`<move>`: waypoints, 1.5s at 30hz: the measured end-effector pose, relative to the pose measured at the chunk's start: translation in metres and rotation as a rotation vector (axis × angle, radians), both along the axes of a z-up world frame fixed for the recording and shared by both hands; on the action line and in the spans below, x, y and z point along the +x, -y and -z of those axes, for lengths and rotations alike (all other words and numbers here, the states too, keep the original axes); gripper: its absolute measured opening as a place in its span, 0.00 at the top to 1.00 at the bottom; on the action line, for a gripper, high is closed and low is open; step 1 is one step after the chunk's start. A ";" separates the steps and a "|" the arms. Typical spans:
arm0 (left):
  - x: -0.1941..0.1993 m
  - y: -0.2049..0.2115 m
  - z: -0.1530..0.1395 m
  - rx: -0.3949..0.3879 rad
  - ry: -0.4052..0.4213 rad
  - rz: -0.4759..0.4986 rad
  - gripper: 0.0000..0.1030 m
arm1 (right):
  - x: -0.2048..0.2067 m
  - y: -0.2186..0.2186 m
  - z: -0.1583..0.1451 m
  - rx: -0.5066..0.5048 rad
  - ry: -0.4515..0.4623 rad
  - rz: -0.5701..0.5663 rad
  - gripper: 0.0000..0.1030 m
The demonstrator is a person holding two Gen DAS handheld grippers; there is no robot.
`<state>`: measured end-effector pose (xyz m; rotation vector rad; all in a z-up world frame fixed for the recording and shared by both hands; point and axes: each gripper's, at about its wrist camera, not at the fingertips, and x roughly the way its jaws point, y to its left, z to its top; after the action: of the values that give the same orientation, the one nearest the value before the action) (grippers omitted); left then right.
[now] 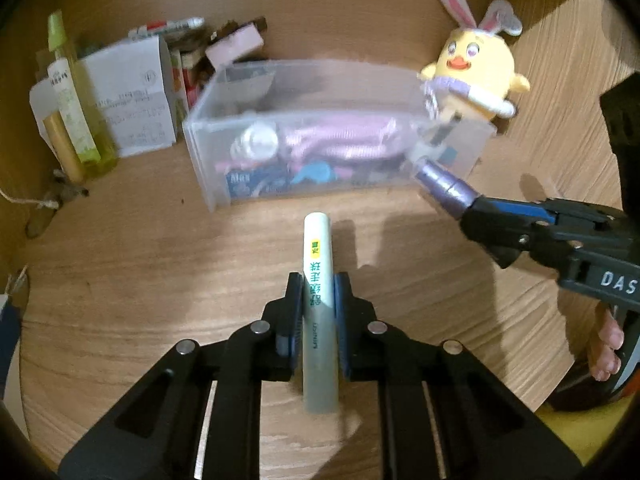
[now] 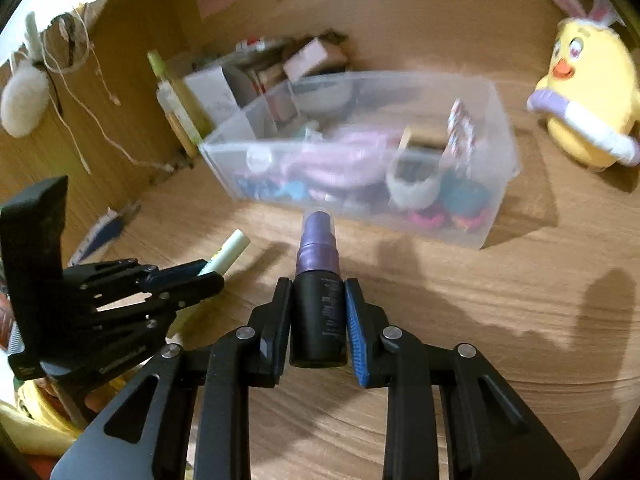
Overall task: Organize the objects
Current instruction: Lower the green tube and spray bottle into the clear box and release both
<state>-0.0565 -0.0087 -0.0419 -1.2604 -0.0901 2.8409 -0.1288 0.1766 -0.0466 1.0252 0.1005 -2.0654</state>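
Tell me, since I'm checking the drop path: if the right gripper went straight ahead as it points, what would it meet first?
Probably the near wall of the clear plastic bin, just beyond the purple spray bottle held by the right gripper. Motion blur makes depth uncertain.

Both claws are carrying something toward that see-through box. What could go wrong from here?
The clear box already looks crowded, so the purple-capped bottle in the right gripper might land on the pile and roll out. The left gripper grips the pale green tube only partway along, with a long end sticking out that could tilt or catch the box wall. Both grippers aim at the same box, so they might bump each other.
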 end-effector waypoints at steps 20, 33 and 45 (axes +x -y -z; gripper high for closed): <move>-0.039 0.020 -0.072 0.106 -0.194 0.013 0.86 | -0.027 -0.034 -0.070 -0.108 -0.180 0.167 0.77; -0.078 0.036 -0.086 0.108 -0.220 -0.044 0.86 | -0.081 -0.015 -0.042 -0.034 -0.138 0.214 0.77; -0.110 0.029 -0.055 0.089 -0.105 -0.053 0.70 | -0.087 -0.008 -0.034 0.016 -0.137 0.203 0.57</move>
<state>-0.1668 -0.0374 0.0130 -1.1072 -0.2471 2.9047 -0.2161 0.1848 -0.0128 0.9356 0.0862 -2.3222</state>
